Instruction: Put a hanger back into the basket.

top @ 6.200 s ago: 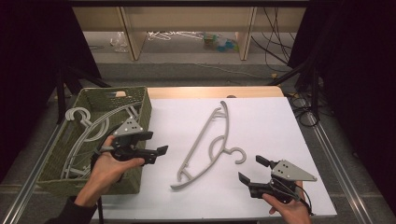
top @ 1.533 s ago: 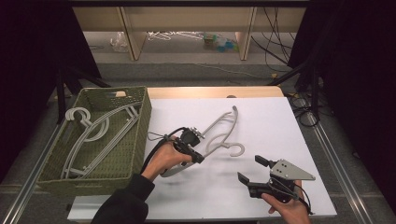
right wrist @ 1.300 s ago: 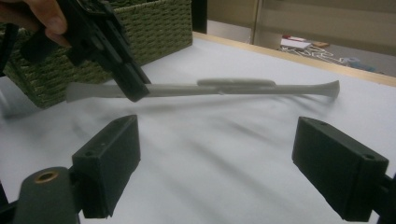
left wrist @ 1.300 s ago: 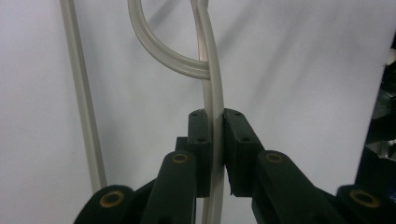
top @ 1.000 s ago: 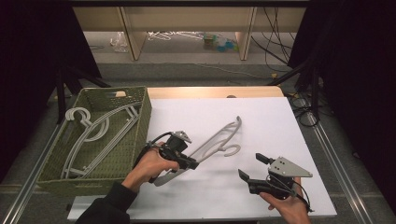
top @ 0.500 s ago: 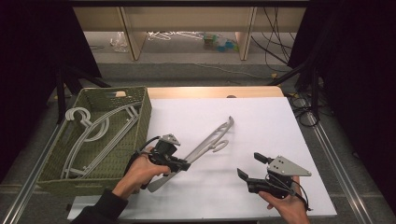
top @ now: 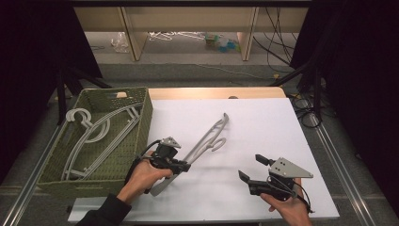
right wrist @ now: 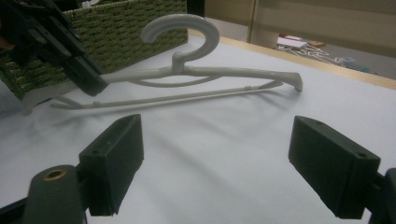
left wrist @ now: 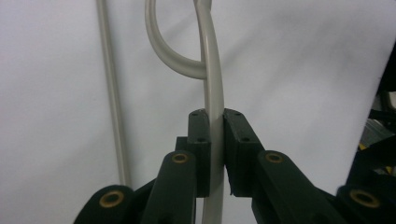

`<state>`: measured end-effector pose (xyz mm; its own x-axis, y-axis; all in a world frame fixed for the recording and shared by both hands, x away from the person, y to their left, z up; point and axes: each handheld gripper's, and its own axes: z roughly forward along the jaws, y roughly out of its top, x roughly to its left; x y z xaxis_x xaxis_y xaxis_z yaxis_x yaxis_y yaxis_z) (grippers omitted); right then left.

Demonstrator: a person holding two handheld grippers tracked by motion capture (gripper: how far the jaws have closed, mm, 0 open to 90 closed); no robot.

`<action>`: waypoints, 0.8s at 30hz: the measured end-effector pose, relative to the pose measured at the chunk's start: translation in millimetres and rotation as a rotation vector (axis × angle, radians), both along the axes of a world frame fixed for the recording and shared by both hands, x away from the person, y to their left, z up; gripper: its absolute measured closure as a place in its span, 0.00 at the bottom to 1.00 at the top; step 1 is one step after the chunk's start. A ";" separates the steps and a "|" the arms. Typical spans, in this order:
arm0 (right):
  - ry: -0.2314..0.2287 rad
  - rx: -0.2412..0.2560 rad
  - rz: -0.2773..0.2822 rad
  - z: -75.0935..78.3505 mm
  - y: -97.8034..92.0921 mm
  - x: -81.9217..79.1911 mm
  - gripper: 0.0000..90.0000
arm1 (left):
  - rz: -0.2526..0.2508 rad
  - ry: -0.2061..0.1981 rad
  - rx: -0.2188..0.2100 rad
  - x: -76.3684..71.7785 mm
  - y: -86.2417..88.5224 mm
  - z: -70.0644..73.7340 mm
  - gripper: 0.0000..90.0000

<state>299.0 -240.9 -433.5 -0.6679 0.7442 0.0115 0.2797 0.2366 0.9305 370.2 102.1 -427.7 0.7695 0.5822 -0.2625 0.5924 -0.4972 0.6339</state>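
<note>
A grey plastic hanger [top: 207, 136] stands tilted on edge over the white table [top: 263, 122], its hook [top: 219, 144] pointing right. My left gripper [top: 182, 166] is shut on the hanger's upper arm near its lower-left end. In the left gripper view the arm [left wrist: 215, 93] runs straight up between the closed pads of the left gripper [left wrist: 215, 140]. My right gripper [top: 252, 168] rests open near the table's front right with nothing between its jaws. In the right gripper view, the hanger [right wrist: 201, 72] and the left gripper [right wrist: 86, 77] lie beyond the open right gripper [right wrist: 217, 154].
A green woven basket [top: 143, 117] stands at the table's left and holds several grey hangers [top: 99, 134]. Wooden shelving [top: 188, 28] sits behind the table, and cables [top: 306, 101] lie off its right edge.
The hanger lay flat on the table at first. My left gripper has taken hold of it, tipped it on edge and drawn it left and nearer. The right gripper has barely moved.
</note>
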 end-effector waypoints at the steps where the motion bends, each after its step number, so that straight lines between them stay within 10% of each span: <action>1: 0.000 0.000 0.000 0.0 0.0 0.0 0.21 | 0.006 0.001 -0.003 -3.1 -2.5 0.9 0.91; 24: -0.168 -0.048 0.135 14.1 36.7 21.4 0.52 | -0.076 0.003 -0.070 -31.6 -8.5 5.7 0.90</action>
